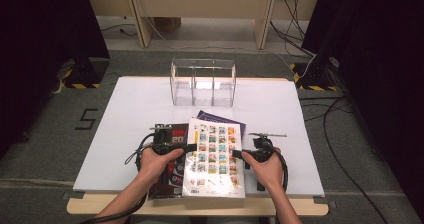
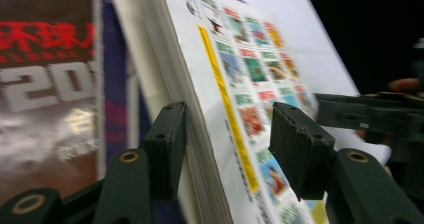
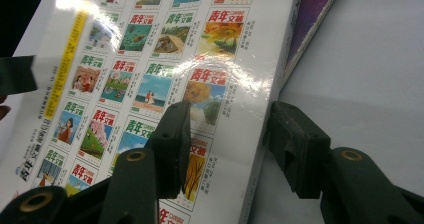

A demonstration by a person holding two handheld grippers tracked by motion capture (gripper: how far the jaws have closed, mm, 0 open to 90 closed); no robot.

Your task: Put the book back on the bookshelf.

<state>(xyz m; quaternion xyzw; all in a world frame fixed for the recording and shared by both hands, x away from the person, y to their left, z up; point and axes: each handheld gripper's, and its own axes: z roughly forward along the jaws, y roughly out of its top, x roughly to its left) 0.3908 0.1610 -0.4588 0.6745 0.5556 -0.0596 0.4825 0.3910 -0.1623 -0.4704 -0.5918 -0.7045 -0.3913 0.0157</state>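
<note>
A white magazine with a grid of small cover pictures lies on top of a dark magazine and a purple one near the table's front edge. My left gripper is at its left edge. In the left gripper view the jaws straddle the thick page edge of that magazine; one pad sits against the underside and the other stands off the cover. My right gripper is at the right edge. Its jaws stand open, one over the cover and one over the table.
A clear acrylic organiser with three compartments stands at the back middle of the white table board. In the left gripper view the dark magazine lies beside the white one, and the right gripper shows beyond it. Cables trail on the floor at the right.
</note>
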